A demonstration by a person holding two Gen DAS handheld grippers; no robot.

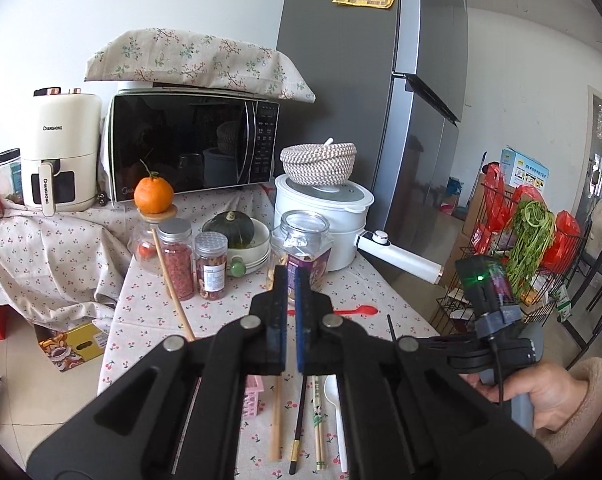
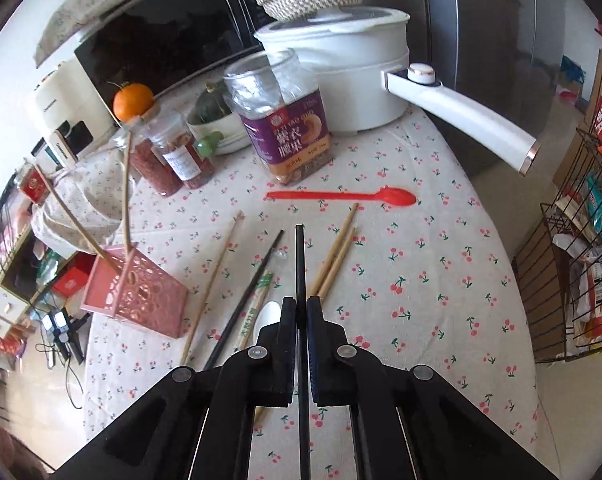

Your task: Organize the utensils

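microwave (image 1: 189, 148), fridge (image 1: 341, 80), white pot (image 2: 341, 68), orange (image 1: 154, 195)

The right tongs (image 2: 300, 308) are closed on a black chopstick (image 2: 300, 264) that points straight ahead above a cherry-print worktop (image 2: 421, 264). Below lie loose wooden chopsticks (image 2: 337, 254), another black chopstick (image 2: 253, 292) and a red spoon (image 2: 341, 196). A pink holder (image 2: 135, 294) with two sticks in it stands at the left.

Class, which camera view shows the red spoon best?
The right wrist view: the red spoon lies whole on the tablecloth, handle to bowl. In the left wrist view the left gripper hides its middle; only parts show.
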